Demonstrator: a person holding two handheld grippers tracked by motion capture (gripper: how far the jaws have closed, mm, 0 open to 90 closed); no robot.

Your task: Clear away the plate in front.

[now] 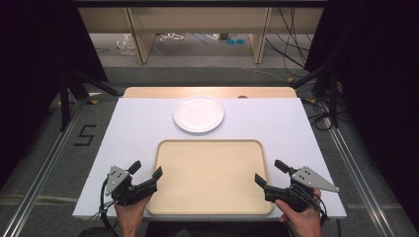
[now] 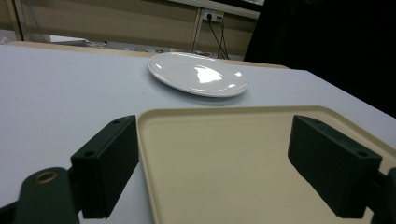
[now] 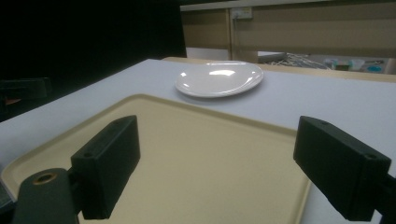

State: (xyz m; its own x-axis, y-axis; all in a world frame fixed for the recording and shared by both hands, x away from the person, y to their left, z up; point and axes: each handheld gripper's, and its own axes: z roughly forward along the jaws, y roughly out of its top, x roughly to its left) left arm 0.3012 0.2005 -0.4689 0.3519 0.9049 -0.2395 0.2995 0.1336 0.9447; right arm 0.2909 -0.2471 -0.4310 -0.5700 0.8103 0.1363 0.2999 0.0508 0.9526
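Hovering at 7 o'clock and 5 o'clock of the beige tray [image 1: 210,177]: left gripper [image 1: 146,171], right gripper [image 1: 267,174], both released, straddling its edges; white plate [image 1: 198,113] sitting at 12 o'clock.

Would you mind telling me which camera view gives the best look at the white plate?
The high view: the white plate appears whole and round, beyond the beige tray. The left gripper view and right gripper view show it low and foreshortened, past the tray's far rim.

Overhead glare on plate [image 1: 198,113], dark surroundings
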